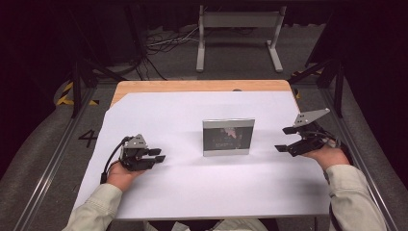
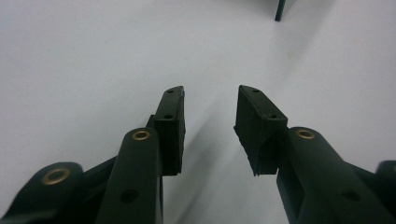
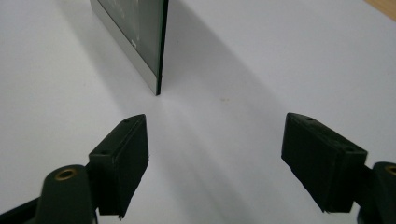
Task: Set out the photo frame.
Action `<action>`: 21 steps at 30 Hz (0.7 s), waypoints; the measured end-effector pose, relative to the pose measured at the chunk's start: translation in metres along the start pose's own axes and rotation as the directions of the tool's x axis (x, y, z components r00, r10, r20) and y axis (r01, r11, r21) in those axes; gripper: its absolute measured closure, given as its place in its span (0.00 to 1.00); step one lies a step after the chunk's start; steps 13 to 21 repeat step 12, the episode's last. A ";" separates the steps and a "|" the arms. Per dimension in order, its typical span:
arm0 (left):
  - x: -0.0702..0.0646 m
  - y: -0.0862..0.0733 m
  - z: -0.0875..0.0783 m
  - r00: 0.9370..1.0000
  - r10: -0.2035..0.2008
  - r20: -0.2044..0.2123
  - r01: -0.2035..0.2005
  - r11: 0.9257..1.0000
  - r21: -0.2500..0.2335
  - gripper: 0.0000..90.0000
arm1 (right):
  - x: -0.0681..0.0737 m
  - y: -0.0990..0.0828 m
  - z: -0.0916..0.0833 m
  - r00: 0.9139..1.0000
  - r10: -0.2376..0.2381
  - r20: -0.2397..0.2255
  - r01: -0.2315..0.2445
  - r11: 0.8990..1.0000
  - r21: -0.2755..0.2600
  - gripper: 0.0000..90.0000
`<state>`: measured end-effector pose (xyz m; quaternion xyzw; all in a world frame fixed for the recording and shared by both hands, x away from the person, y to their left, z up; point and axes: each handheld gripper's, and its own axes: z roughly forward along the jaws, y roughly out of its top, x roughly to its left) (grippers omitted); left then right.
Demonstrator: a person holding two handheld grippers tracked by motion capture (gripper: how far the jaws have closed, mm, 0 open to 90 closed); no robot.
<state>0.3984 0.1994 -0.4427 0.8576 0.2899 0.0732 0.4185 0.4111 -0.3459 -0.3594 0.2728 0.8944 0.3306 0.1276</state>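
High view: each hand-held gripper, left and right, gapes empty beside the upright picture frame.

From above our side of the table we look forward and down; the frame stands at centre. Each gripper view rides low, close over the white sheet. The right one shares the frame, at its 11 o'clock.

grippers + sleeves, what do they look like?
Both the left gripper and the right gripper are black, two-jawed, with blocky pads and brass-ringed pivots. Each has a grey three-cornered plate on top. A black cable trails from the left. Sleeves are pale khaki.
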 end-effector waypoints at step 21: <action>0.001 -0.001 0.001 1.000 -0.009 -0.021 0.009 1.000 -0.008 0.62 | 0.005 -0.031 0.016 0.998 0.058 0.010 -0.058 0.996 -0.063 0.26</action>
